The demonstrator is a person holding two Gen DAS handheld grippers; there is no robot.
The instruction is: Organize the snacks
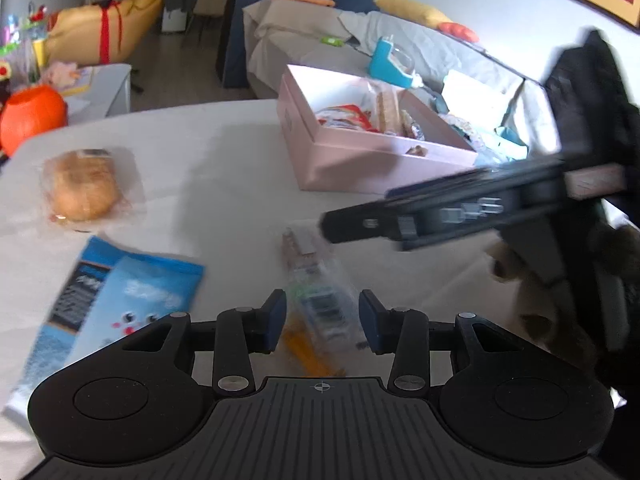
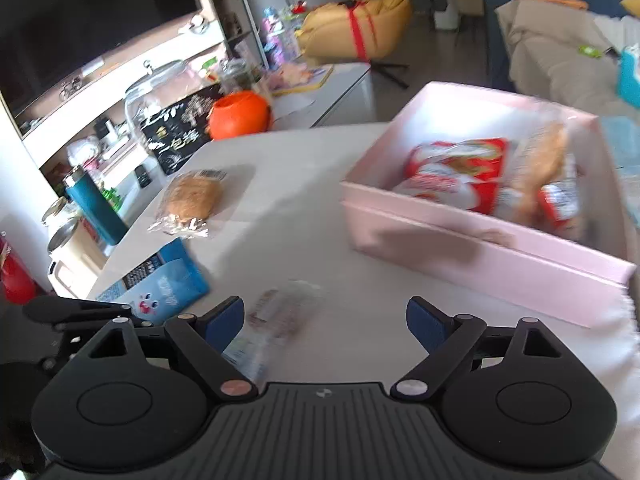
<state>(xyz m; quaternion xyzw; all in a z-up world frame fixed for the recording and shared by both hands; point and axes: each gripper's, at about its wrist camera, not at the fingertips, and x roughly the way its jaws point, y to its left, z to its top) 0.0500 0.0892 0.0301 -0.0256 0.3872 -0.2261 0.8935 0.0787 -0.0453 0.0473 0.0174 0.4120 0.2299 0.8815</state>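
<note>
White table (image 1: 224, 152): left claw (image 1: 322, 320) open astride clear snack packet (image 1: 320, 300).

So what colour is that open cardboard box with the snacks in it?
Pale pink: the open cardboard box shows best in the right wrist view.

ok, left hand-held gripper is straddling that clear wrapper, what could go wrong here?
1. The crinkly clear-wrapped snack pack sits between open pads; thin film could slip out on closing.
2. The right hand-held gripper hovers close above the same pack; the two could collide.
3. The pink cardboard box already looks crowded.
</note>
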